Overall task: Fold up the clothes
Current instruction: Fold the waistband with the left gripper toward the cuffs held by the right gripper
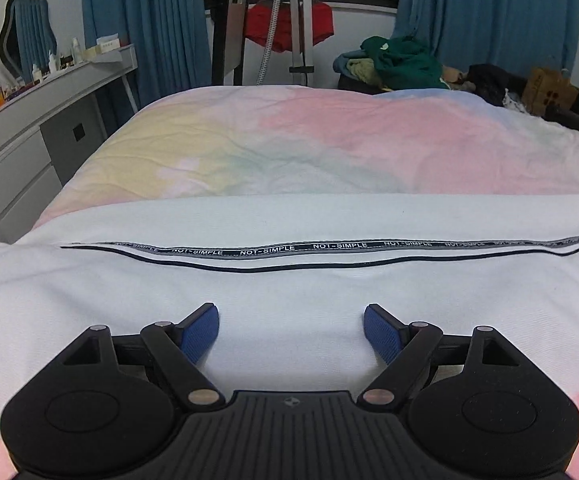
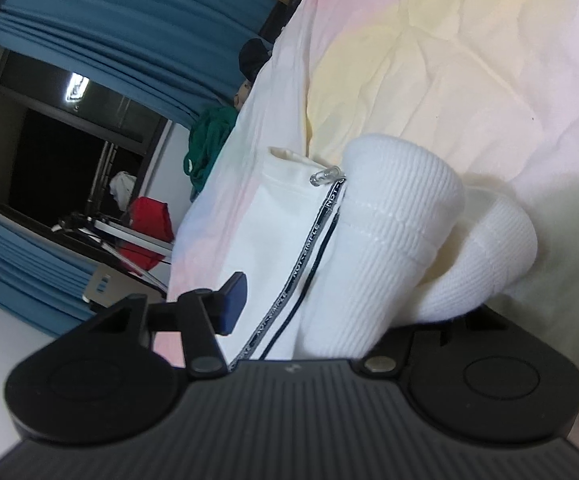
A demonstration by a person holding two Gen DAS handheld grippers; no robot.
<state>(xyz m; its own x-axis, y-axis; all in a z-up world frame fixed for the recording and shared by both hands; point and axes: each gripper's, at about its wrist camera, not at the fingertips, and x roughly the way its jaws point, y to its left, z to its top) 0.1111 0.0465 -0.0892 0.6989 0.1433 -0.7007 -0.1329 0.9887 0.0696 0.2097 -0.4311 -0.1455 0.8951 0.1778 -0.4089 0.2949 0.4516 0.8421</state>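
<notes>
A white zip jacket (image 1: 289, 292) with a black "NOT-SIMPLE" zipper tape (image 1: 301, 249) lies spread across the bed. My left gripper (image 1: 291, 332) is open, its blue pads (image 1: 199, 332) resting low over the white fabric near the front edge, holding nothing. In the right wrist view the jacket's ribbed hem and cuff (image 2: 393, 232) bunch up between the jaws of my right gripper (image 2: 329, 300). Its left blue pad (image 2: 231, 300) stands clear of the cloth; the right finger is hidden under the ribbed fabric. A clear zipper pull (image 2: 325, 174) sticks out by the tape.
The bed has a pastel pink, yellow and blue cover (image 1: 309, 140). A grey dresser (image 1: 29, 140) with bottles stands at the left. A pile of green clothes (image 1: 397, 62), a tripod and red cloth (image 1: 289, 26) and blue curtains (image 1: 149, 20) stand behind the bed.
</notes>
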